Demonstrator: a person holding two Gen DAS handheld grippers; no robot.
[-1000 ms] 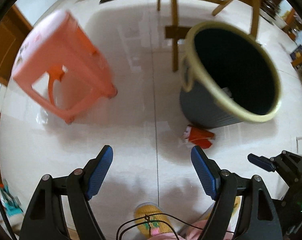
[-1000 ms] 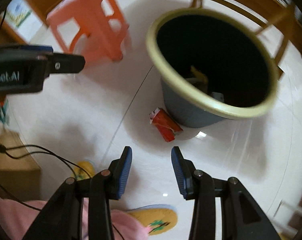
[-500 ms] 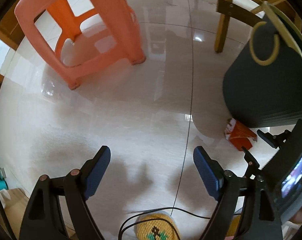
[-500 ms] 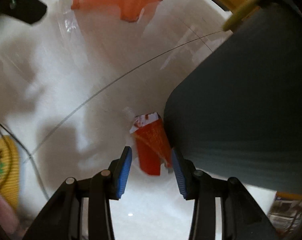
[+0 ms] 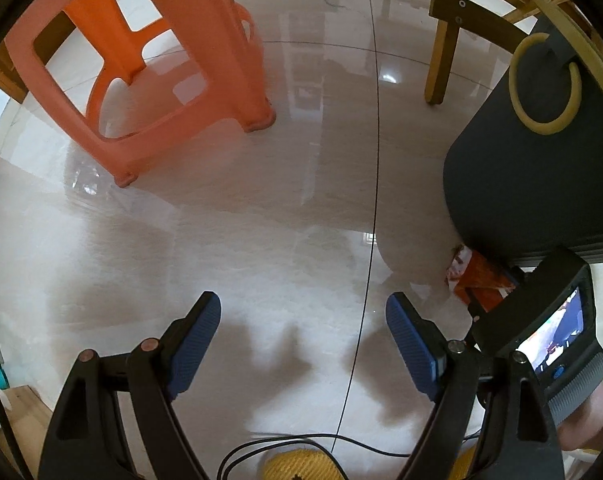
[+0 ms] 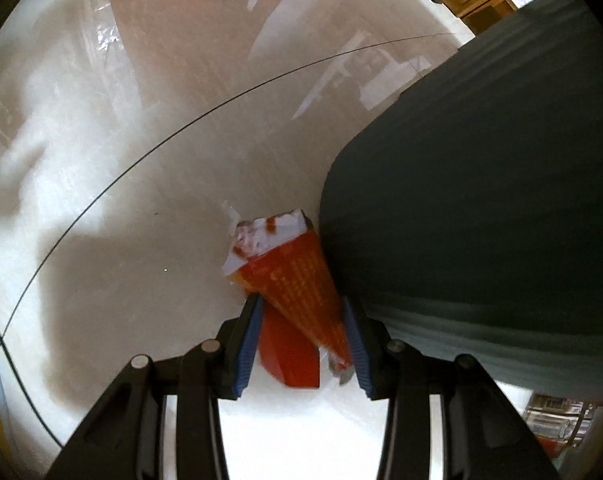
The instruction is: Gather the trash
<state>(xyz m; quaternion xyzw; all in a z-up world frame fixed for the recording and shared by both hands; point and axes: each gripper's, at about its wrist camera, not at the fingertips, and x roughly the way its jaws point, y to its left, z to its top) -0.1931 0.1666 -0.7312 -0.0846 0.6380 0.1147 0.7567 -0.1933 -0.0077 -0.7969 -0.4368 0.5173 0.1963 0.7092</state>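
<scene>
While the red wrapper [image 6: 297, 280] lies on the white floor [image 6: 141, 220], right up against the side of the dark bin [image 6: 481, 200], the right gripper [image 6: 303, 344] reaches down over it. Its blue fingers [image 6: 247, 344] stand one on each side of the wrapper's narrow end, partly spread, and it is hard to tell if they are squeezing it. The left gripper [image 5: 303, 340] hangs over bare floor with its fingers spread wide and nothing between them. An orange stool [image 5: 149, 60] stands farther off, and a wooden chair leg [image 5: 441, 52] stands near the bin.
</scene>
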